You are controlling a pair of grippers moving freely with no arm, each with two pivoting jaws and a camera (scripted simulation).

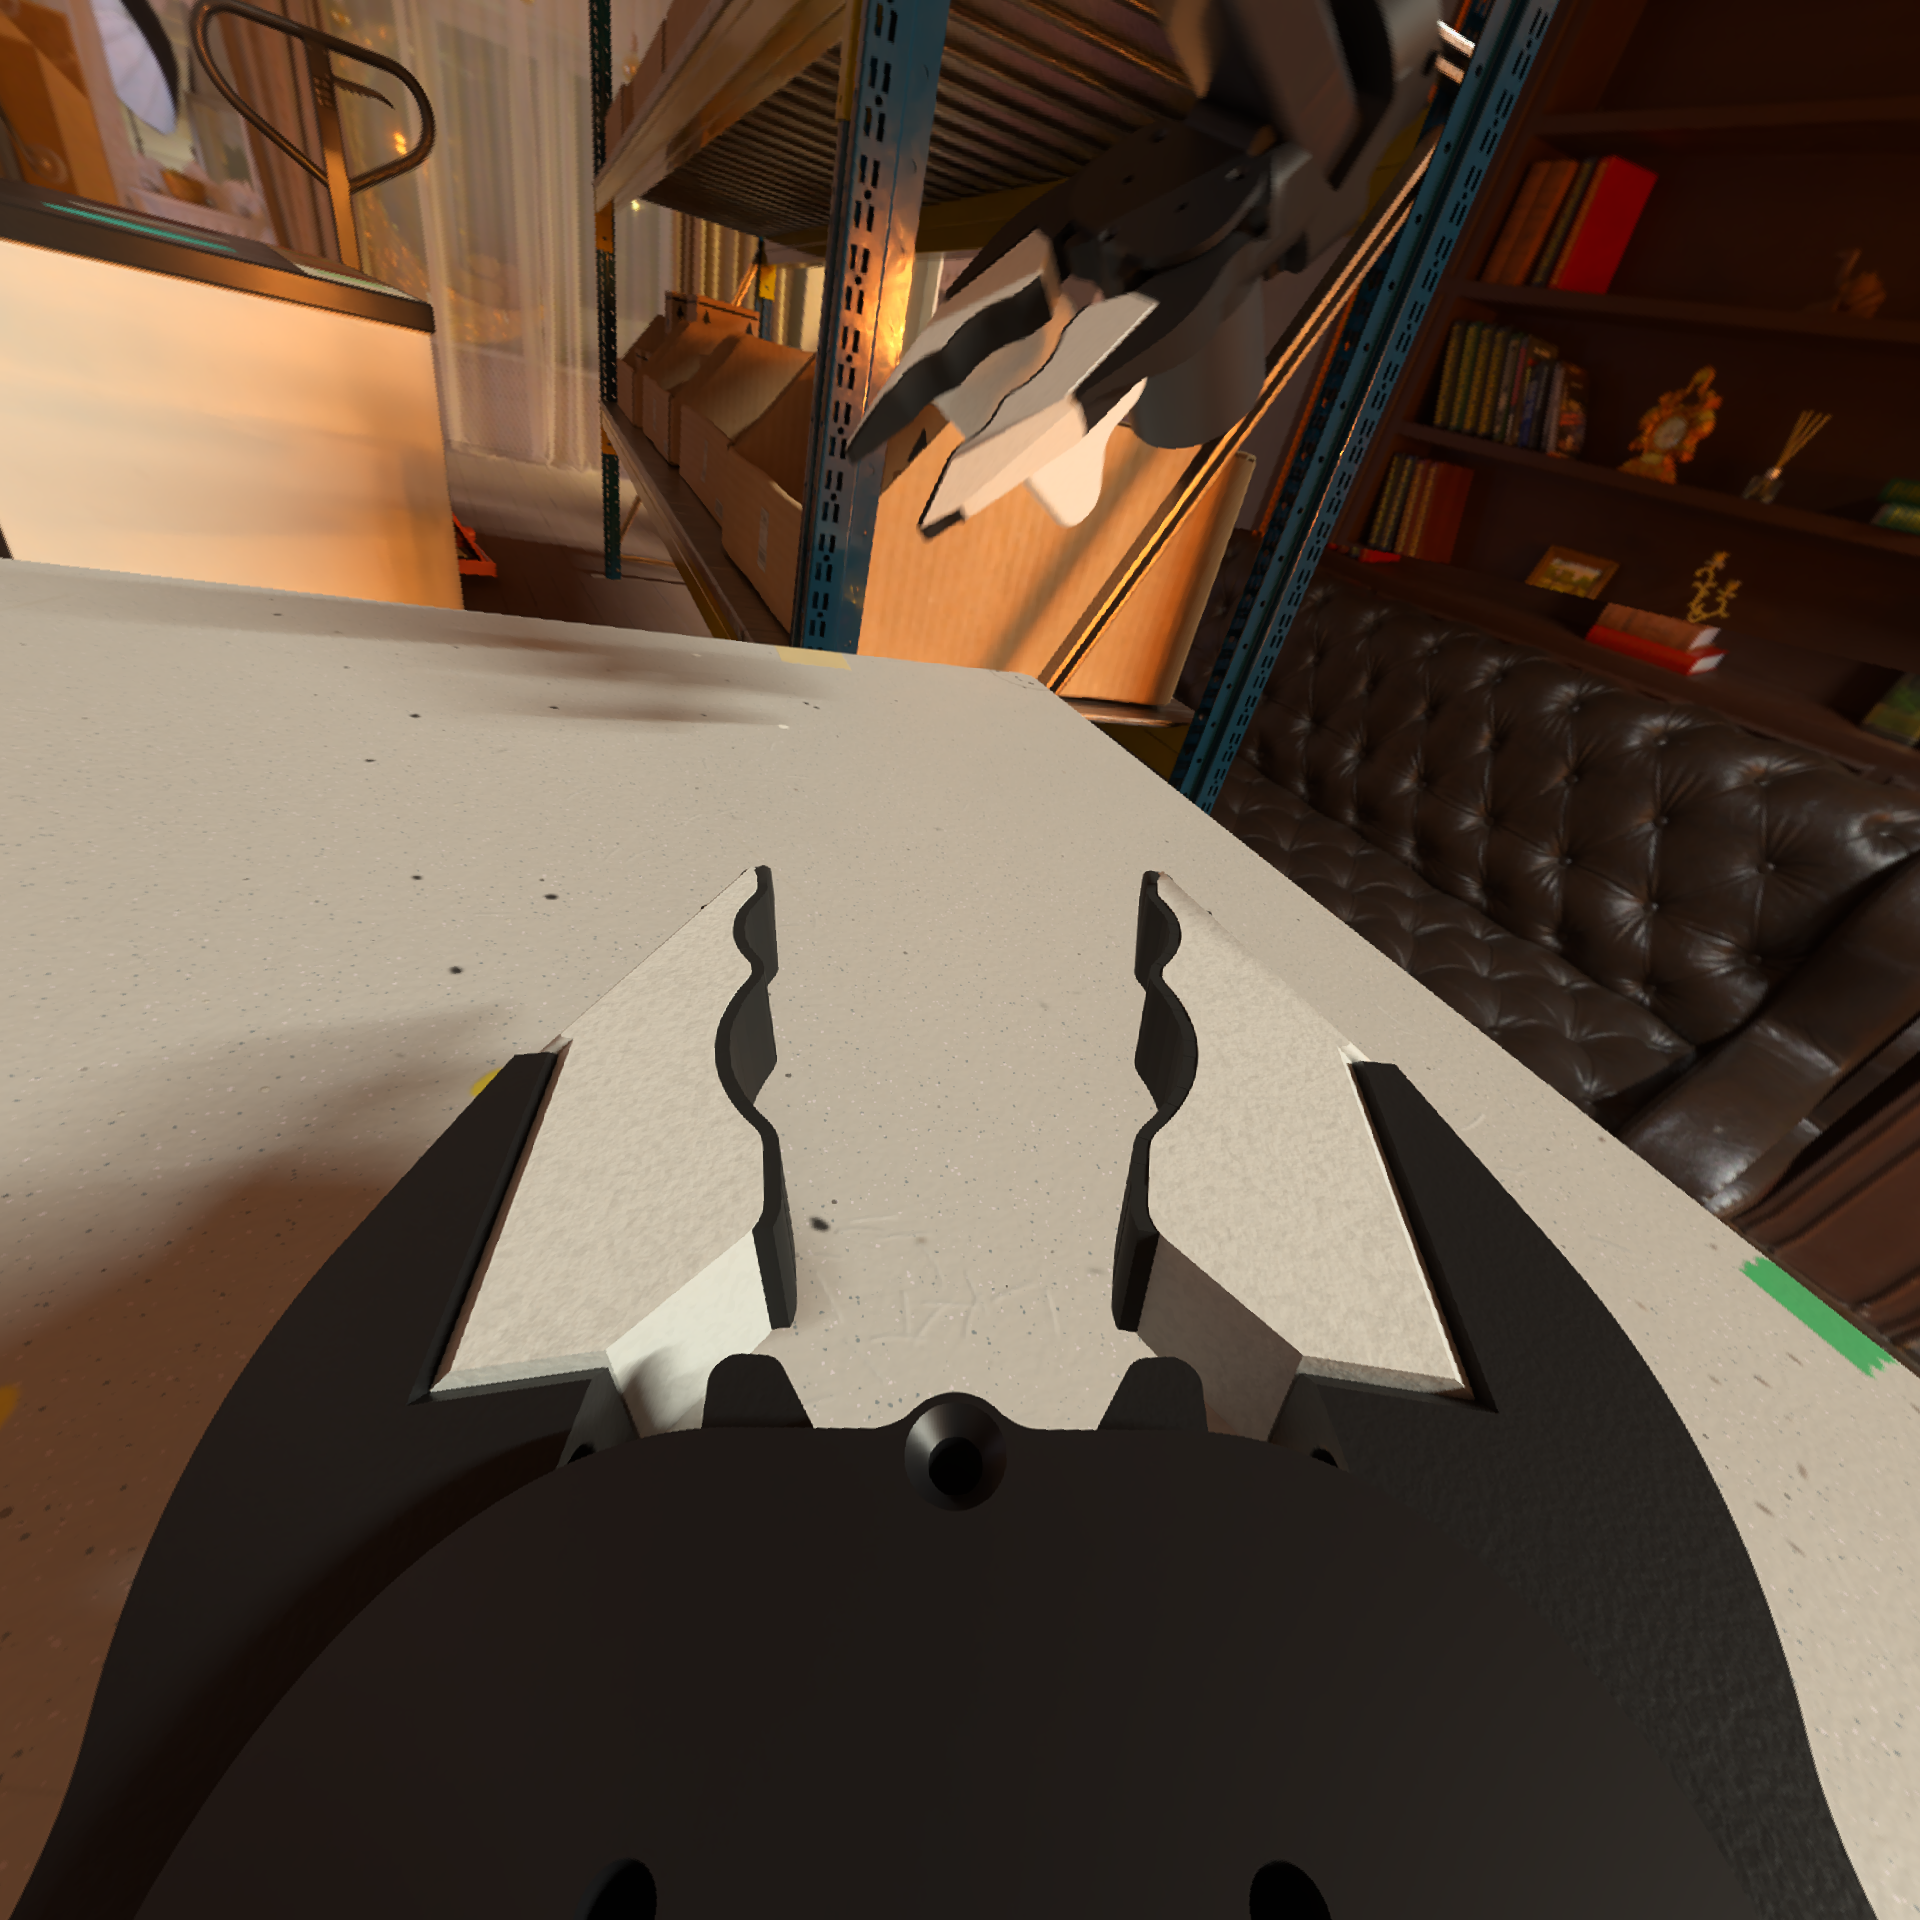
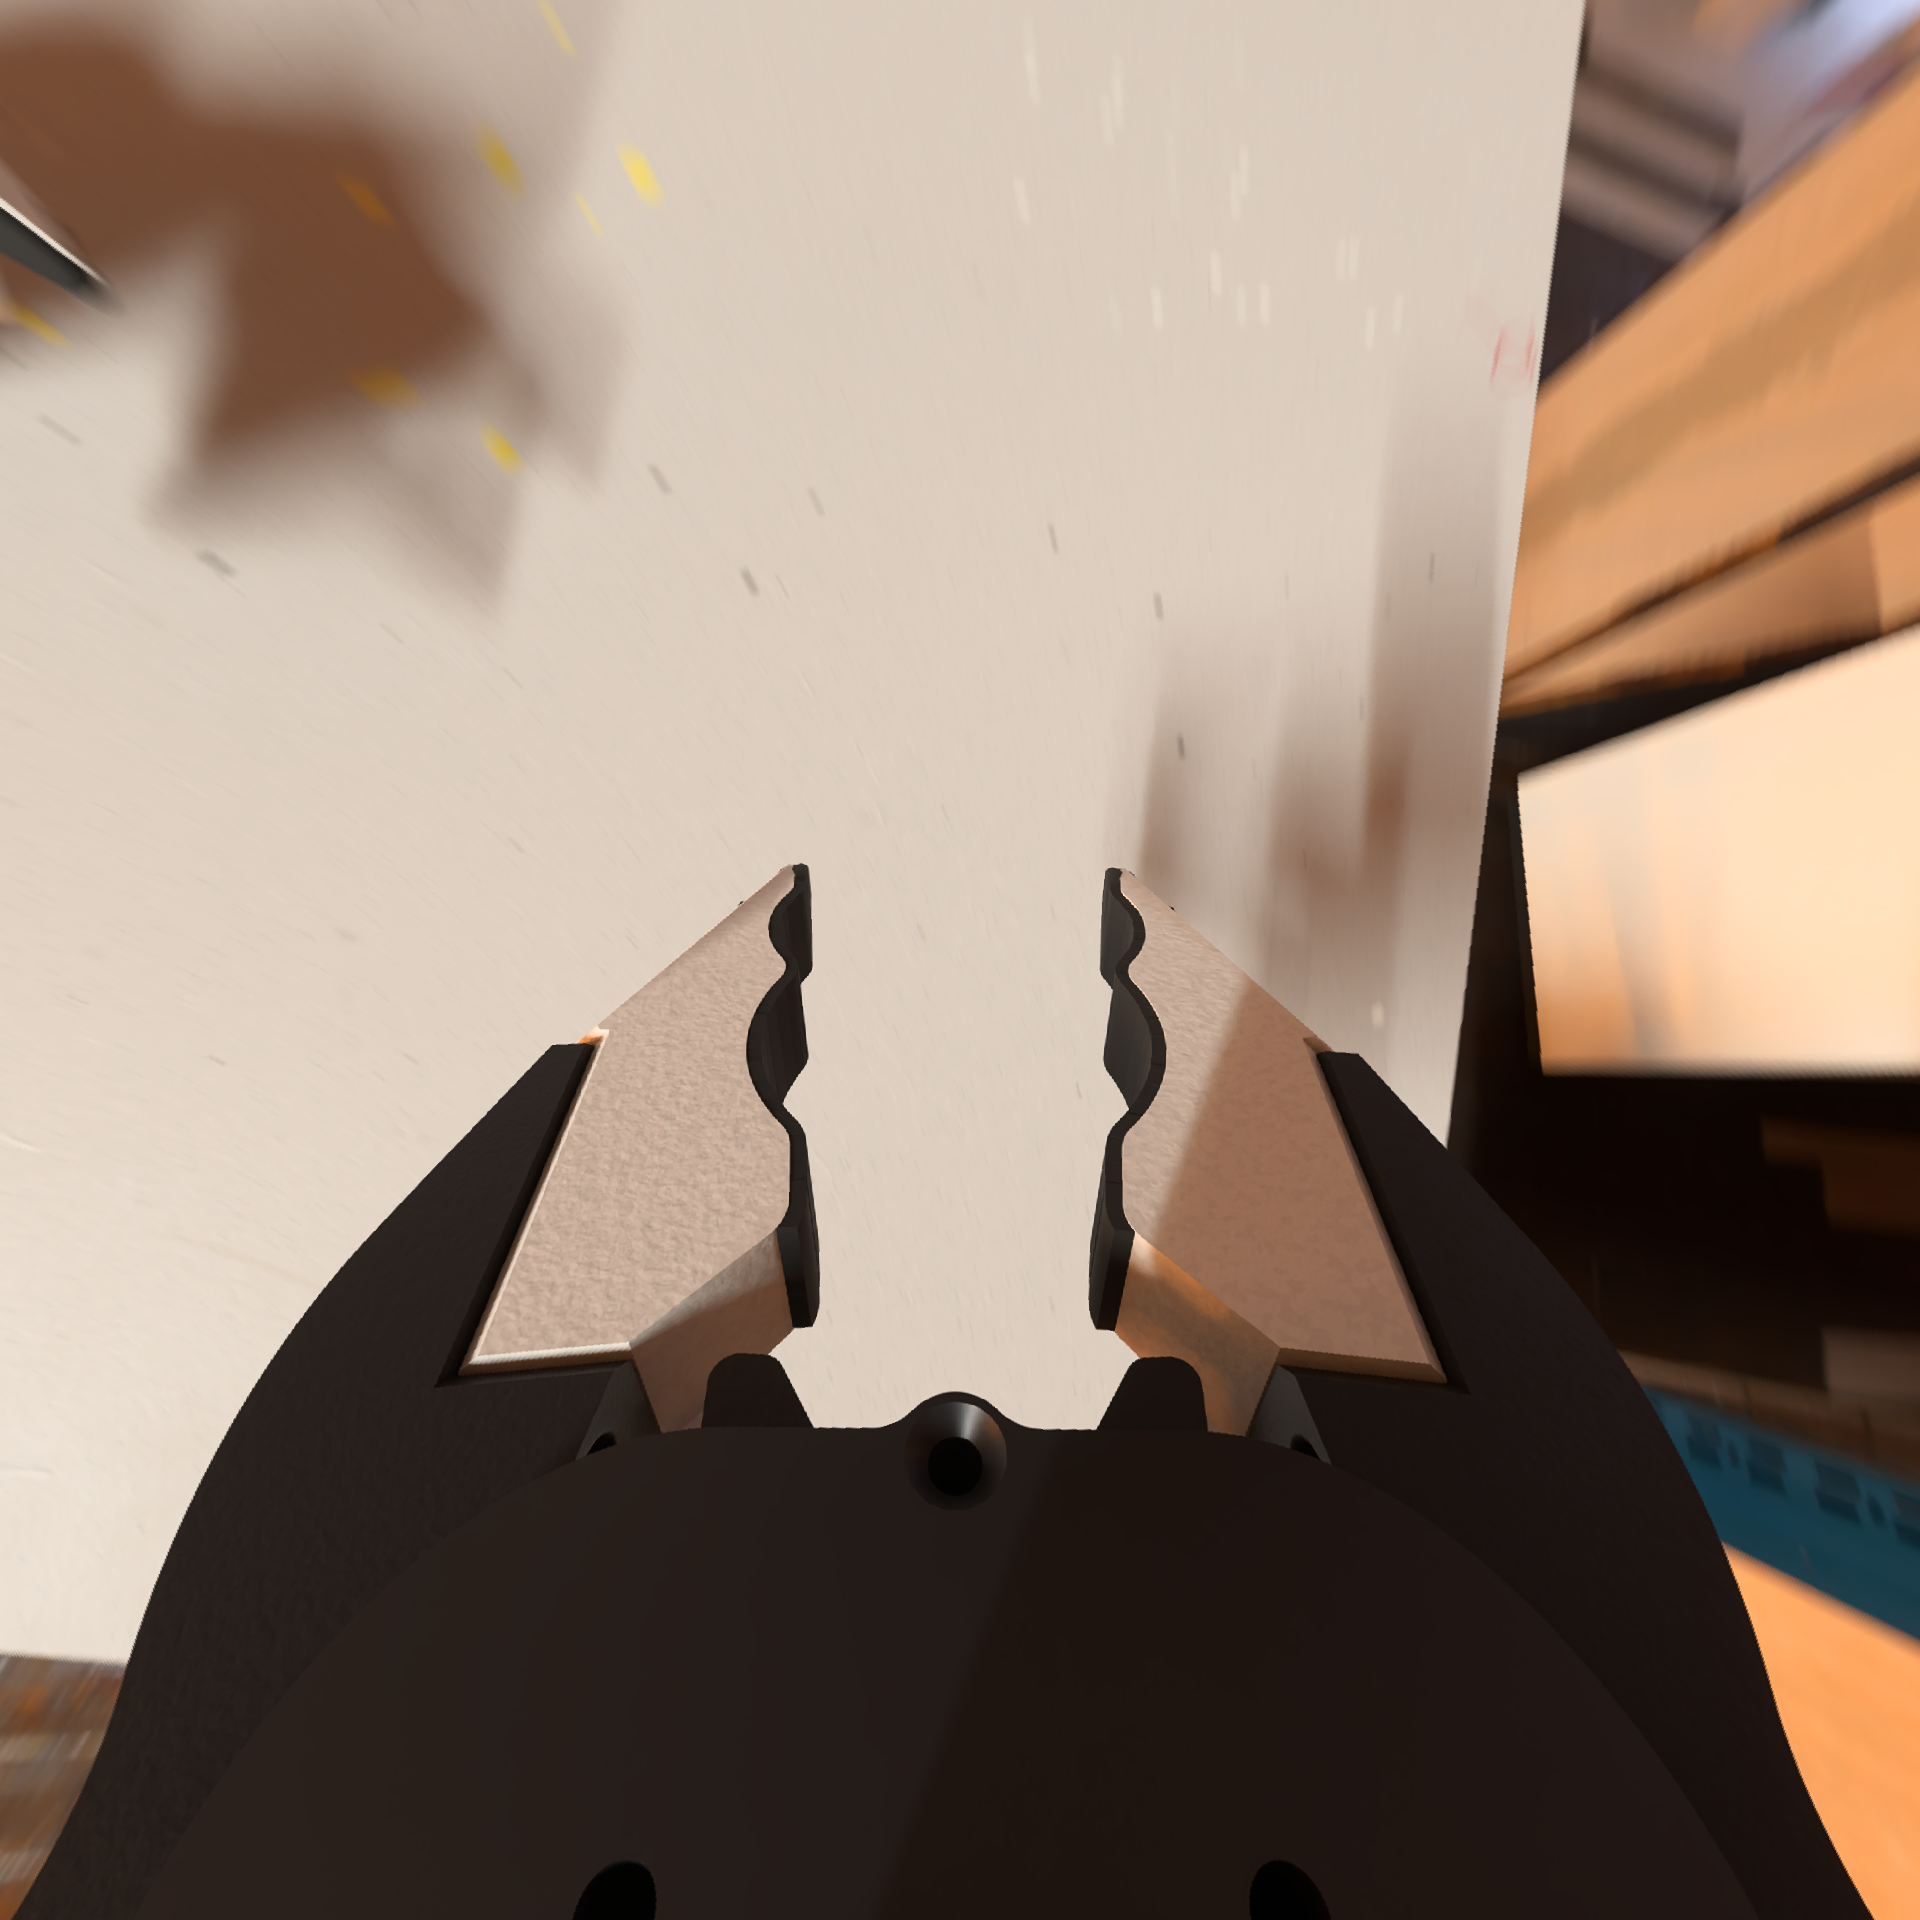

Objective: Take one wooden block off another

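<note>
No wooden block shows clearly in either view. My left gripper (image 1: 954,878) is open and empty, low over the speckled beige table (image 1: 416,831). My right gripper (image 1: 914,473) shows in the left wrist view, up in the air beyond the table's far right corner, pointing down to the left. In its own blurred view the right gripper (image 2: 956,873) is open and empty above the table (image 2: 935,416). A blurred brown patch (image 2: 1351,821) lies on the table just right of its fingertips; I cannot tell whether it is a block or a shadow.
A dark leather sofa (image 1: 1558,883) runs along the table's right edge. Blue metal shelving (image 1: 847,364) with cardboard boxes and a bookcase (image 1: 1662,312) stand behind. Green tape (image 1: 1813,1325) marks the table's right edge. A large blurred shadow (image 2: 343,312) falls on the table.
</note>
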